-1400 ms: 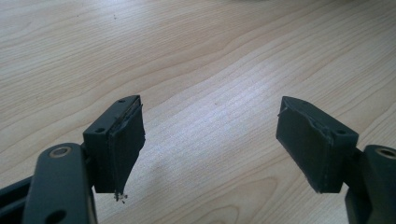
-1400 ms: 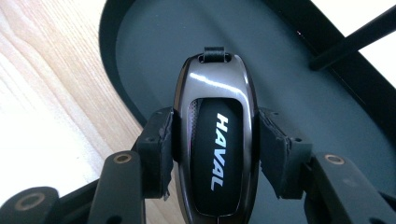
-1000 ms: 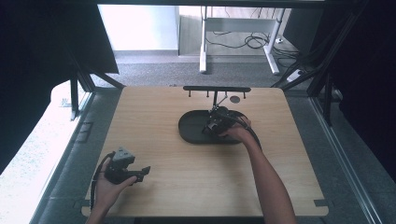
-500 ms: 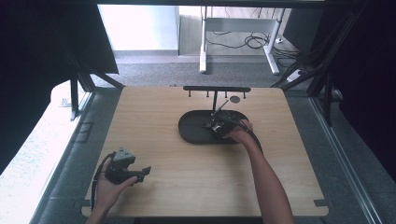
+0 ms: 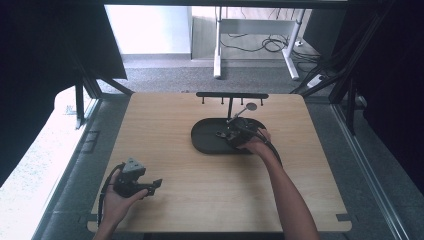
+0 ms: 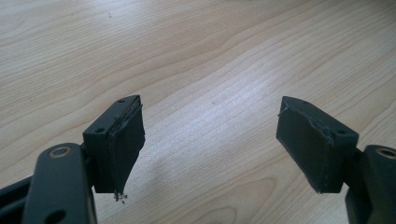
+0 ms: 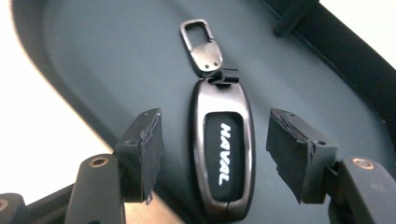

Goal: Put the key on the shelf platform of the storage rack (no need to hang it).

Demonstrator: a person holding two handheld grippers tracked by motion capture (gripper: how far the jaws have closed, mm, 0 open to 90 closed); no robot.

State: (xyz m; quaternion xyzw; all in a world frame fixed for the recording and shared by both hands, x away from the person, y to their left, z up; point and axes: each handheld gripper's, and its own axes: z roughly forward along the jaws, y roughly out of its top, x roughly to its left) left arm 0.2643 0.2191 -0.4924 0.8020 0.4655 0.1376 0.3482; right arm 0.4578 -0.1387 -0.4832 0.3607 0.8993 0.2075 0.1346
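1. My right claw (image 7: 212,154) is spread wide over the dark oval tray (image 7: 93,70), one jaw on each side of the key fob (image 7: 223,154), and neither pad touches it.
2. The key fob lies flat on the tray floor right between my jaws. Its white HAVAL lettering runs lengthwise, straight away from me.
3. Beyond the fob's far end, its metal clip (image 7: 201,44) lies flat on the tray too, angled a little to my left.
4. Past my left jaw the tray's rim curves by, with pale table beyond it. Past my right jaw, farther off, runs the tray's other edge.
5. From the high view, my right claw (image 5: 231,131) sits over the tray (image 5: 205,137), just in front of the black key rack's post (image 5: 230,106).
6. My left claw (image 6: 210,140) is wide open with nothing between the jaws, resting low over the bare wooden table (image 6: 196,56), well apart from the tray, near my own edge of the table.
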